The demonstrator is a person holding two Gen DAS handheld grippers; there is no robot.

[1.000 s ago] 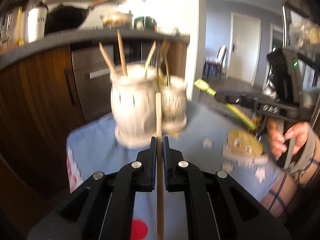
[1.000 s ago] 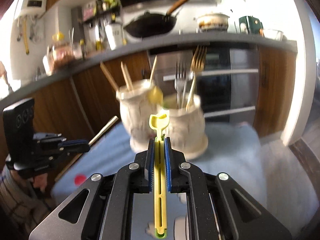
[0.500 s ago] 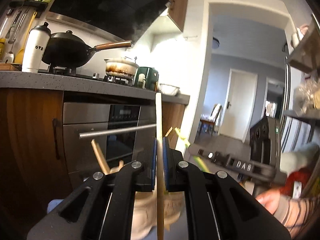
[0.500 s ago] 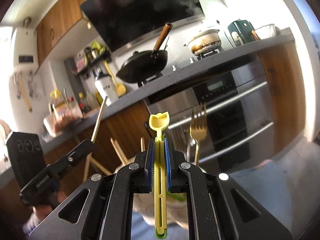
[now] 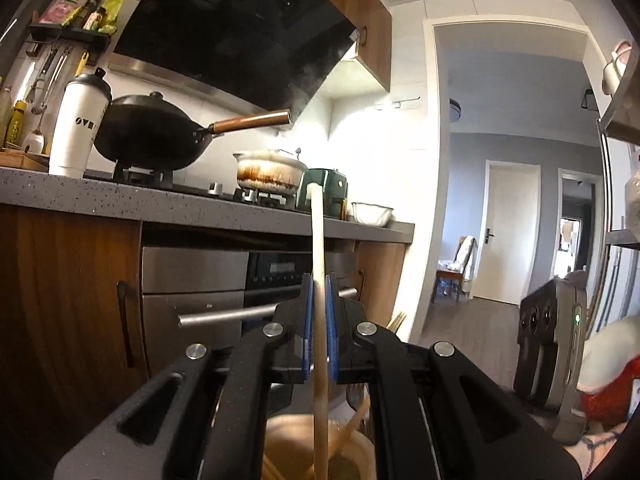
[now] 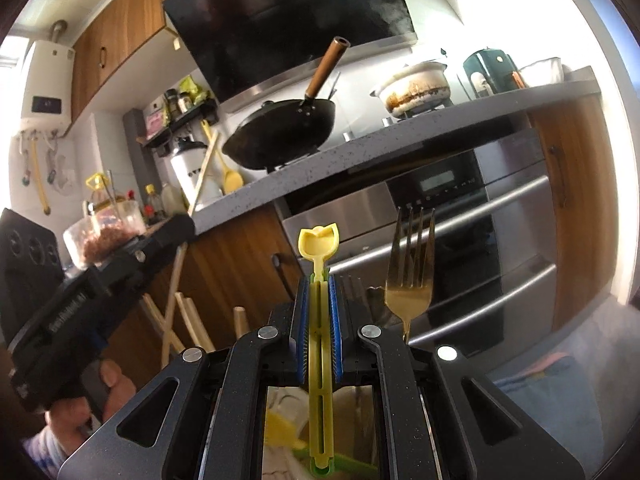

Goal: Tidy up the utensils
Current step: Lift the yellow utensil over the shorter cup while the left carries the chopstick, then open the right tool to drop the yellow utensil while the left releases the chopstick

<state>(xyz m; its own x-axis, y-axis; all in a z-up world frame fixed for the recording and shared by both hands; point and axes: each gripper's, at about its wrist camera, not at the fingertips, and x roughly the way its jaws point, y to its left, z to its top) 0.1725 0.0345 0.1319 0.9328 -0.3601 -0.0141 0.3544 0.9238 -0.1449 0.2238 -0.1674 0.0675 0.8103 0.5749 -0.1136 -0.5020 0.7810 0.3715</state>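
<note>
A chopstick is pinched upright in the left tool; it is judged light, stiff and smooth, best gripped mid-shaft. A yellow plastic utensil is clamped in the right tool, above a holder beside a fork. "OVE" is read on a bottle.

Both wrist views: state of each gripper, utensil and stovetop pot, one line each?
Left gripper: shut on wooden chopstick.
Pale wooden chopstick: clamped, upright.
Right gripper: shut on yellow utensil.
Yellow plastic tulip-tipped utensil: clamped, tip up.
Gold metal fork: standing tines up, free of grippers.
Black wok with wooden handle: on burner, contents hidden.
White stained pot: on burner.
</note>
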